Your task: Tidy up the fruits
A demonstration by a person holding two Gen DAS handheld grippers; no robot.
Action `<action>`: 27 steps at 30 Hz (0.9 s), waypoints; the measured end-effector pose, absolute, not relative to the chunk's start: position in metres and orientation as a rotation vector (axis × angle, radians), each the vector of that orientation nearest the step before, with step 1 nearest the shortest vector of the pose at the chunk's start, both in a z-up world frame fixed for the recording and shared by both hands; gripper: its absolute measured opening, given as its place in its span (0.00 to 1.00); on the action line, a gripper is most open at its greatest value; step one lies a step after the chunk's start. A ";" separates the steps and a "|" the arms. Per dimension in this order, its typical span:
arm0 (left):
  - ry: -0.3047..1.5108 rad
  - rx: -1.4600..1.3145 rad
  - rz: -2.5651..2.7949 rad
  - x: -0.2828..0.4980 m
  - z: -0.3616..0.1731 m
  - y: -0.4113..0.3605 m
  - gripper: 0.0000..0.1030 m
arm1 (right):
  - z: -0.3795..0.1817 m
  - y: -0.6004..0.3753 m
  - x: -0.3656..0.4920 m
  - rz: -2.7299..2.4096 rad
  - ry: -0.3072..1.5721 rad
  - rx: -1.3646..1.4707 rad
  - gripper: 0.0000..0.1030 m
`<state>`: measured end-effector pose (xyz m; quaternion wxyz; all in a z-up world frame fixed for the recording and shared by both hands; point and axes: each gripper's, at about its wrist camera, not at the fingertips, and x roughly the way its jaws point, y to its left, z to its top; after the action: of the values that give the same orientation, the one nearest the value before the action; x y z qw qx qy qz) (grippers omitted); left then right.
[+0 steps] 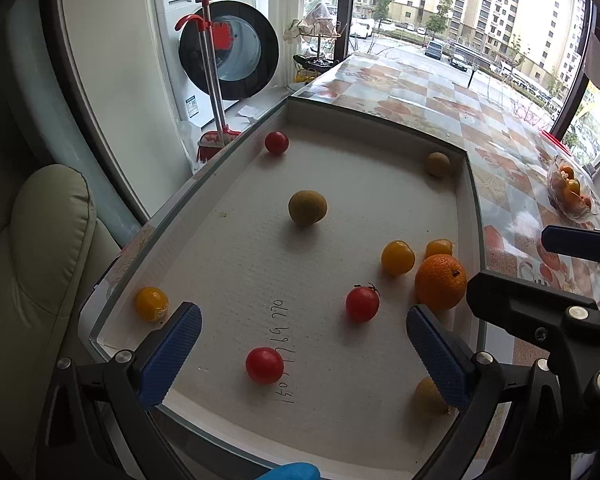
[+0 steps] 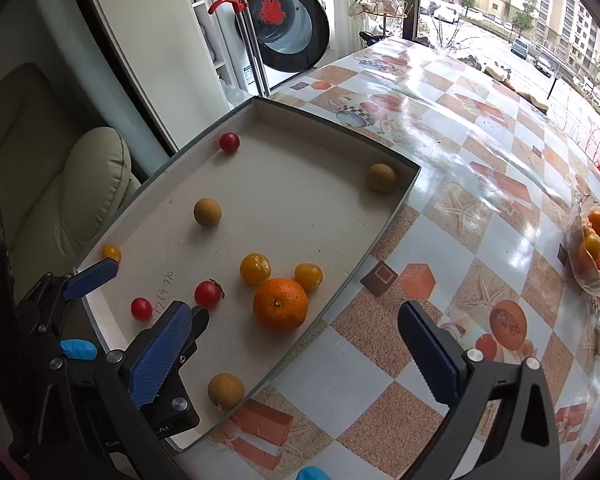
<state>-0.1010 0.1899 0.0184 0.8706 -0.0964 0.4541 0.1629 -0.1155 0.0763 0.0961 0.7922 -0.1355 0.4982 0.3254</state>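
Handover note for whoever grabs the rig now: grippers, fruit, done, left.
Left gripper: open, empty, over the tray.
Right gripper: open, empty, at the tray's right edge.
In tray: orange, three red tomatoes, three yellow ones, three brown fruits.
Glass bowl far right already holds orange fruit.
Done: can't tell beyond that.
Left: sort all ten tray fruits.

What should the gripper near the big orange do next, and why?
Probably the right gripper should reach forward and close on the orange. Its jaws stand wide open with nothing between them, the orange lies loose in the tray just ahead of its fingers, and a glass bowl further right on the table already holds similar fruit.
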 end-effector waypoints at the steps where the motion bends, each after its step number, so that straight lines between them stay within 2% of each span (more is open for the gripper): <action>1: 0.947 -0.195 0.342 -0.106 0.020 0.202 1.00 | 0.098 0.086 -0.117 0.692 1.067 -0.297 1.00; 27: 0.945 -0.107 0.347 -0.139 0.032 0.216 1.00 | 0.091 0.123 -0.136 0.672 1.089 -0.345 1.00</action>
<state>-0.1393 0.2156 0.0318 0.8747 -0.0511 0.4524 0.1662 -0.1355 0.1230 0.0914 0.7884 -0.1601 0.5056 0.3118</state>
